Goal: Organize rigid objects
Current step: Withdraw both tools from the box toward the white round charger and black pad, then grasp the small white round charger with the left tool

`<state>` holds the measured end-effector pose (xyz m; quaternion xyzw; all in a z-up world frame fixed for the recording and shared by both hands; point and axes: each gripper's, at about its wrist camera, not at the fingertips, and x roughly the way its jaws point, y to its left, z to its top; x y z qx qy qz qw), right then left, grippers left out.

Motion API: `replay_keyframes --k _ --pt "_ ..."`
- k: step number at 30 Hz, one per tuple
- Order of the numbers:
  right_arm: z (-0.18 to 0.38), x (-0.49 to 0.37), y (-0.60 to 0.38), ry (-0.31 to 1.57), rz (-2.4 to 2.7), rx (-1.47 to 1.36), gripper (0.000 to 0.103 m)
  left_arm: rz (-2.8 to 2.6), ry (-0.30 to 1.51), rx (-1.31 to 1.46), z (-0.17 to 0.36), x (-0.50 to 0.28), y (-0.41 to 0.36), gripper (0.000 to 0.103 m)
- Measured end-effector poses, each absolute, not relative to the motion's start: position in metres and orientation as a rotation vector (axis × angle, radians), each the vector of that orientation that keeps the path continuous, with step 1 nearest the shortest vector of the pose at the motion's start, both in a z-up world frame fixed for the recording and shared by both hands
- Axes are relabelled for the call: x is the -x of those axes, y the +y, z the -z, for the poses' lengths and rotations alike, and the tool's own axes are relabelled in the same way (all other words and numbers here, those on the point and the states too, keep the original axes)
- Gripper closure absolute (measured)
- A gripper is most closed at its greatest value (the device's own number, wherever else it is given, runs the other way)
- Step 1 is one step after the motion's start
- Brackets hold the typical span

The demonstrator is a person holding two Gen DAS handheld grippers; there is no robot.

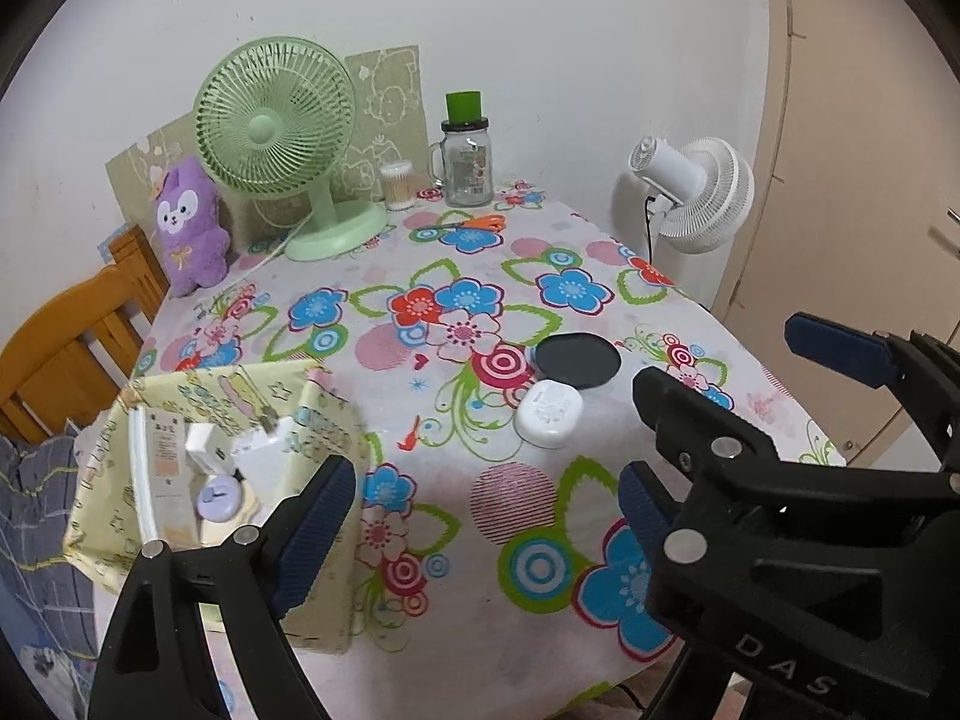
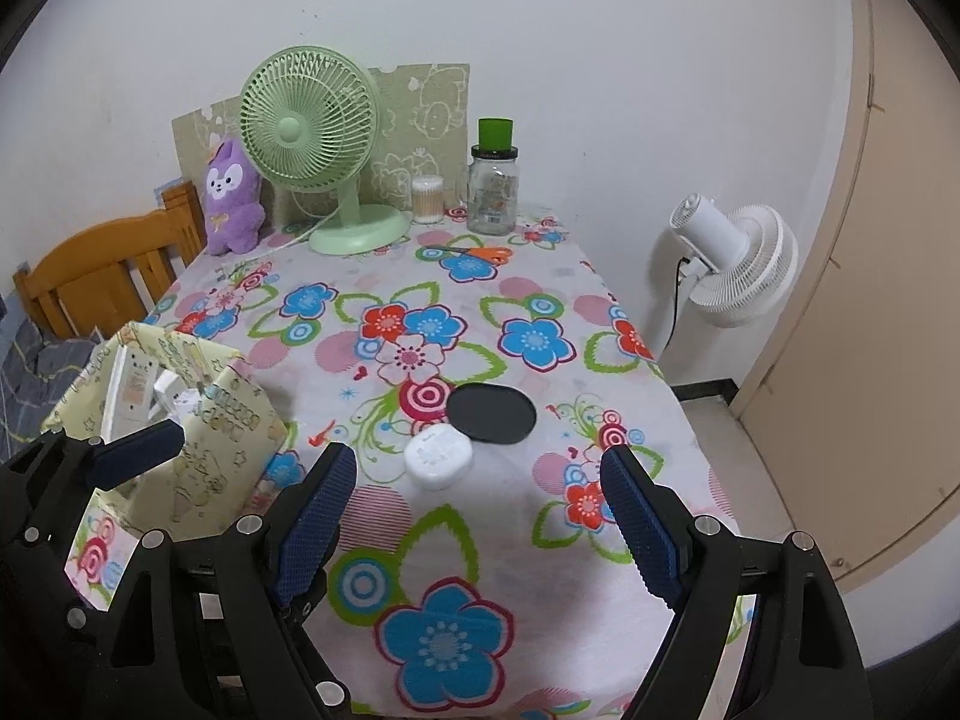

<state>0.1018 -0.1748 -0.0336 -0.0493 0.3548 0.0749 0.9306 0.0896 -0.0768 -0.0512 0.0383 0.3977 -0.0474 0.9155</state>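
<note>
A white rounded case (image 1: 549, 414) lies on the flowered tablecloth next to a black round disc (image 1: 578, 361); both also show in the right wrist view, the case (image 2: 438, 455) and the disc (image 2: 492, 413). A yellow patterned box (image 1: 180, 450) at the table's left edge holds several white items and a lilac round thing (image 1: 219, 499); the box also shows in the right wrist view (image 2: 198, 450). My left gripper (image 1: 486, 516) is open and empty, near the box. My right gripper (image 2: 474, 516) is open and empty, in front of the white case.
At the back stand a green fan (image 1: 276, 126), a purple plush (image 1: 189, 228), a cotton-swab tub (image 1: 399, 185) and a glass jar with green lid (image 1: 465, 162). Orange scissors (image 1: 480, 222) lie near them. A white fan (image 2: 738, 264) and wooden chair (image 2: 90, 276) flank the table.
</note>
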Motion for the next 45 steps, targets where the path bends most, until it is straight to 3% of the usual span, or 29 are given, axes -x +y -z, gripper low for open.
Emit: replay_keyframes --k 40,45 --pt "0.126 -0.190 -0.227 0.810 -0.166 0.067 0.017 0.149 0.921 -0.095 0.144 -0.187 -0.128 0.013" --pt "0.132 -0.198 -0.234 0.827 -0.151 0.052 0.017 0.120 0.936 -0.101 0.150 -0.197 -0.131 0.021"
